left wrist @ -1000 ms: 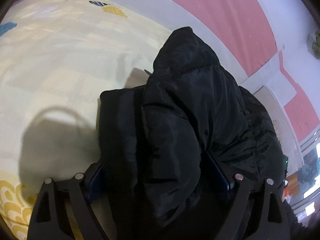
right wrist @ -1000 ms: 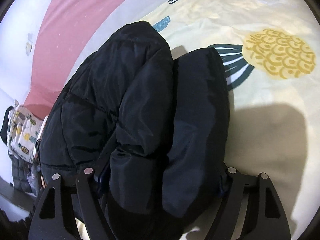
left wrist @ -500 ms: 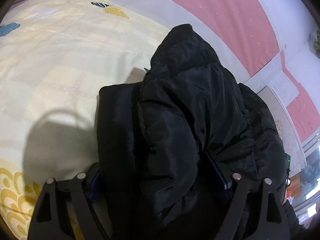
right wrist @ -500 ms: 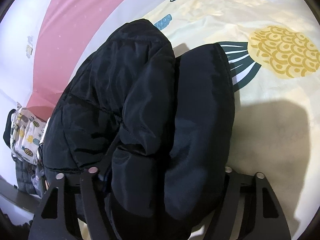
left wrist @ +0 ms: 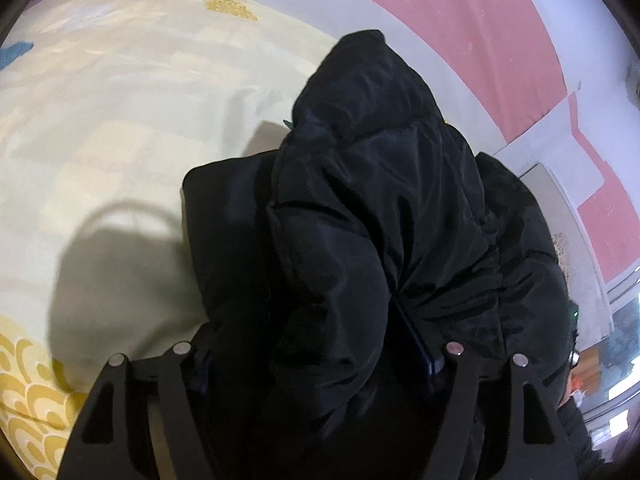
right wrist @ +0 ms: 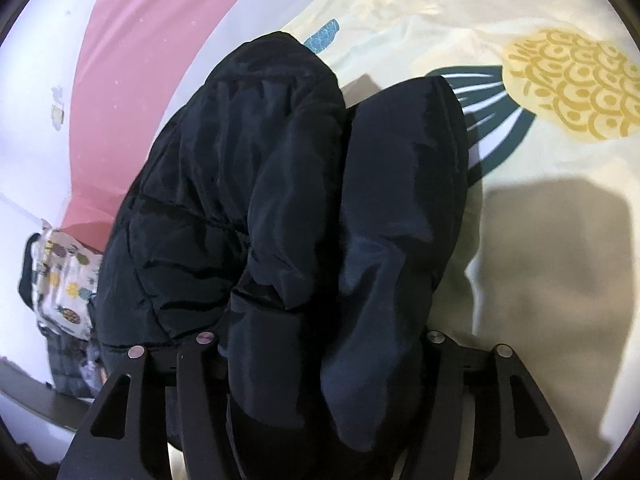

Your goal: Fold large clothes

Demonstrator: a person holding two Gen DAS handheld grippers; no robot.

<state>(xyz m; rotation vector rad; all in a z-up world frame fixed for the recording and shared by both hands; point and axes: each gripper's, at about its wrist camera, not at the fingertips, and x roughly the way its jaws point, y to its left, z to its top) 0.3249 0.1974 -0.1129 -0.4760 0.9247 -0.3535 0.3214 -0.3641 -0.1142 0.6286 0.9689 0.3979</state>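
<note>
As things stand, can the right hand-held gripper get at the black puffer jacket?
Probably yes: the black puffer jacket already bulges between the right hand-held gripper fingers, whose jaws have just been closing around a thick fold. Nothing lies in between; whether the pads press yet is hidden by the fabric.

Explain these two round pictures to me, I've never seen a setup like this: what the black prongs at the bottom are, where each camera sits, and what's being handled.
No robot here: a person holds a two-finger gripper in each hand, each with a fisheye camera looking along its fingers. One picture is from the left gripper, the other from the right gripper; the black prongs are their fingers. Both have a bunched black puffy jacket between the fingers, over a cream bedsheet printed with pineapples. Both grippers' jaws have just been closing on the jacket's thick folds, which fill the gap, so they seem to grip it. A pink and white wall stands behind.
</note>
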